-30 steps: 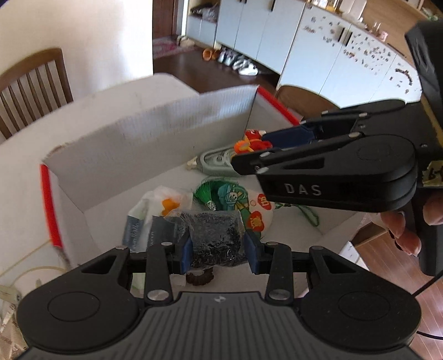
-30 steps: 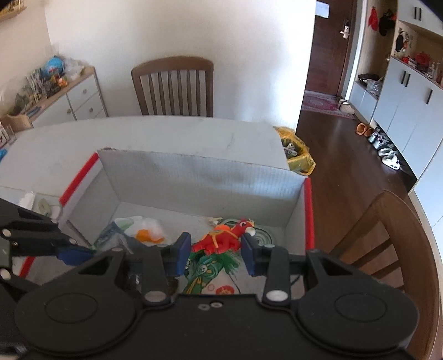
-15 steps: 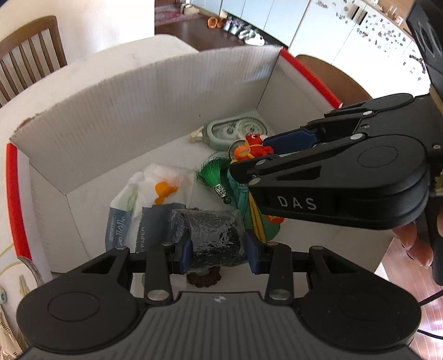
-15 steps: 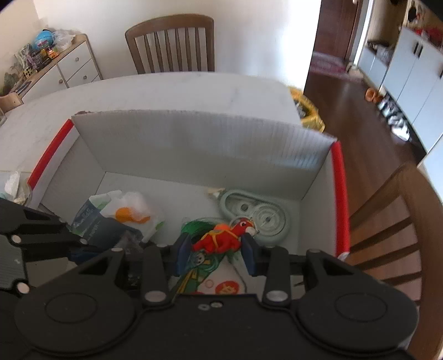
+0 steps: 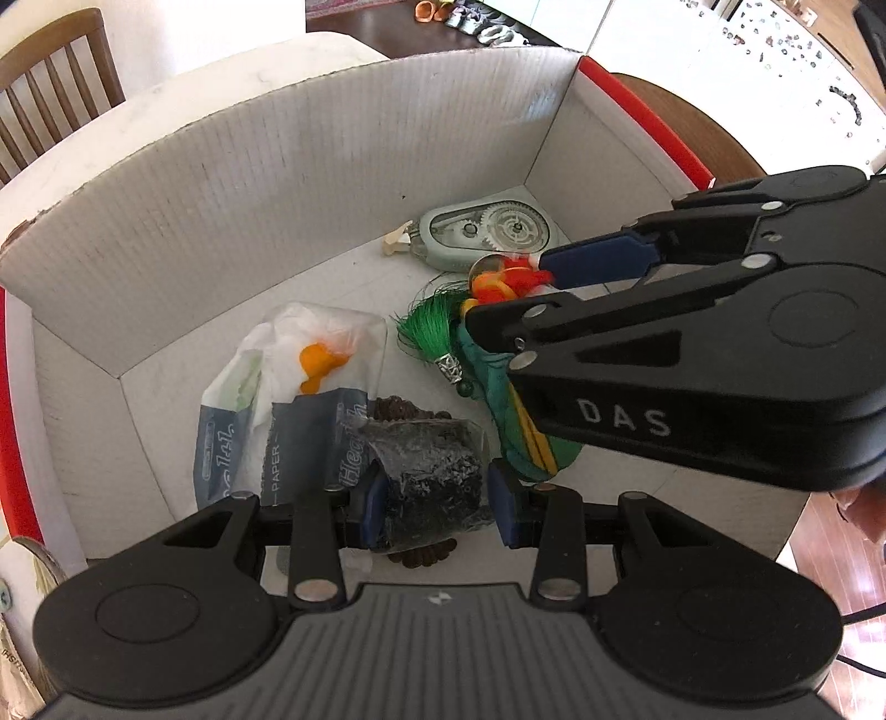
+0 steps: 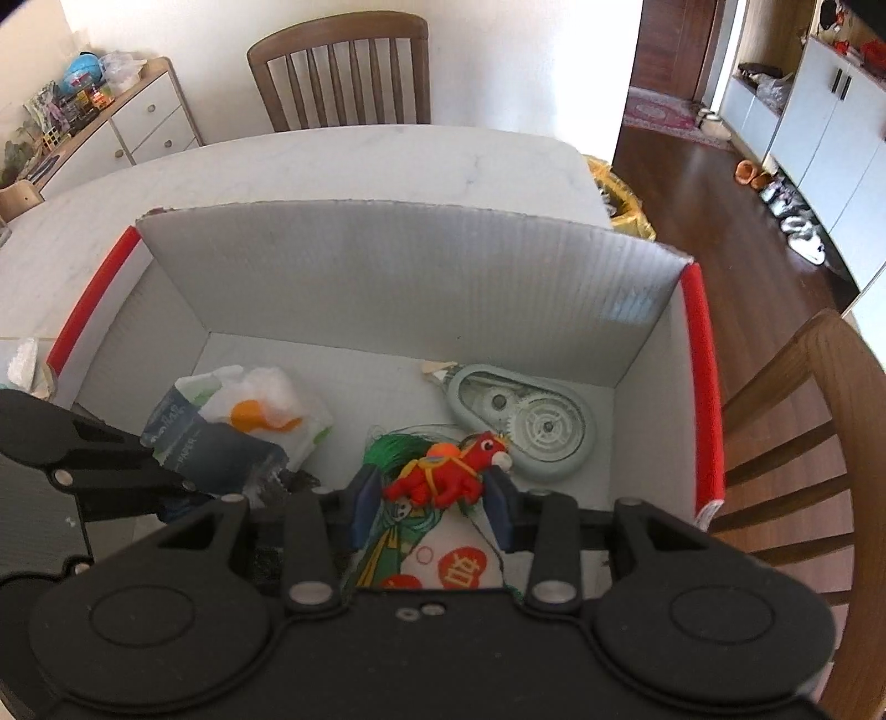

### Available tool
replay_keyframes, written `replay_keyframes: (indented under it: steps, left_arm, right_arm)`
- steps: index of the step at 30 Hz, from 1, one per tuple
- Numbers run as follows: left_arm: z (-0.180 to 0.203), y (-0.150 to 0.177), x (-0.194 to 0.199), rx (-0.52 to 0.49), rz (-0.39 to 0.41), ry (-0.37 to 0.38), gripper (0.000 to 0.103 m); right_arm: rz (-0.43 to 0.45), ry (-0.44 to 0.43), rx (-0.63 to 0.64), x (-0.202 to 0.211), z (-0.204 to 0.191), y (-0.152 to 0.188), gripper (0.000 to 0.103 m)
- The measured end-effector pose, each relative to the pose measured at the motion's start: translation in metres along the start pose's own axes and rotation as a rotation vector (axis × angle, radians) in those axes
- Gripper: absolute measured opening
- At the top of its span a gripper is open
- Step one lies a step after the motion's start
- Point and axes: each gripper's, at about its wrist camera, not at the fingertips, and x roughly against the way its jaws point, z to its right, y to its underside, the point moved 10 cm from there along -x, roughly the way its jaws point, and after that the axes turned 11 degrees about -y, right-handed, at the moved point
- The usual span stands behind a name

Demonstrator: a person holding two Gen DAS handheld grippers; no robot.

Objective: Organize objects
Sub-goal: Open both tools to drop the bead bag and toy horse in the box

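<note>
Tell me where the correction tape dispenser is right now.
The correction tape dispenser lies on the floor of the cardboard box, in its far right corner in the right wrist view, just beyond the red toy held in the right gripper.

I am operating in a home, in a dining area open to an entry hall. A pale marble-look surface (image 6: 343, 160) carries a cardboard box (image 6: 410, 288), with wooden slat-back chairs at the far side (image 6: 340, 66) and the right (image 6: 803, 443). A white sideboard (image 6: 138, 122) against the wall holds toys and clutter. The floor (image 6: 720, 199) is dark wood. White cabinets (image 6: 819, 99) line the hall, with shoes (image 6: 792, 216) set out along their base, a patterned rug (image 6: 664, 111) and a wooden door (image 6: 673, 44) beyond.
</note>
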Motion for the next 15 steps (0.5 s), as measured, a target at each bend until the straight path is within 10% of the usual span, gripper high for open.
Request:
replay_keyframes:
  steps: [15]
  left_arm:
    - [-0.002, -0.002, 0.029, 0.026, 0.095, 0.032, 0.066]
  right_arm:
    - [0.063, -0.036, 0.004, 0.034, -0.010, -0.010, 0.061]
